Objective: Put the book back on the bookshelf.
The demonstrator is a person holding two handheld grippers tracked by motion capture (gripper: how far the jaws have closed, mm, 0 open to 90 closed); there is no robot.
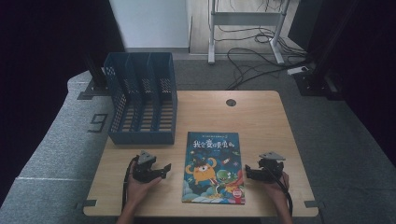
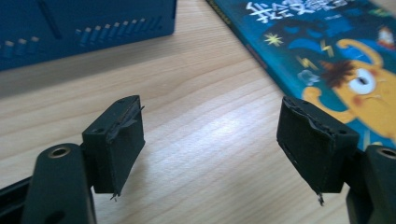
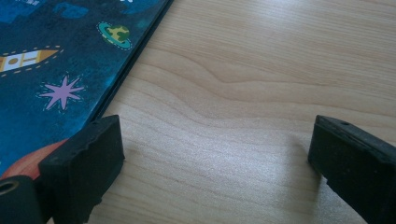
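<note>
The picture book (image 1: 214, 168) lies flat on the counter (image 1: 261, 116), front-right of the blue file rack (image 1: 142, 98). Left claw (image 1: 161, 172) and right claw (image 1: 248, 171) flank it, both spread and empty. Approach low at opposite edges, pinch the cover squarely, and lift evenly.

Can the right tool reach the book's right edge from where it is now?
Probably yes. The right tool is open beside the book, and only bare table lies between its jaws and the book's right edge.
</note>
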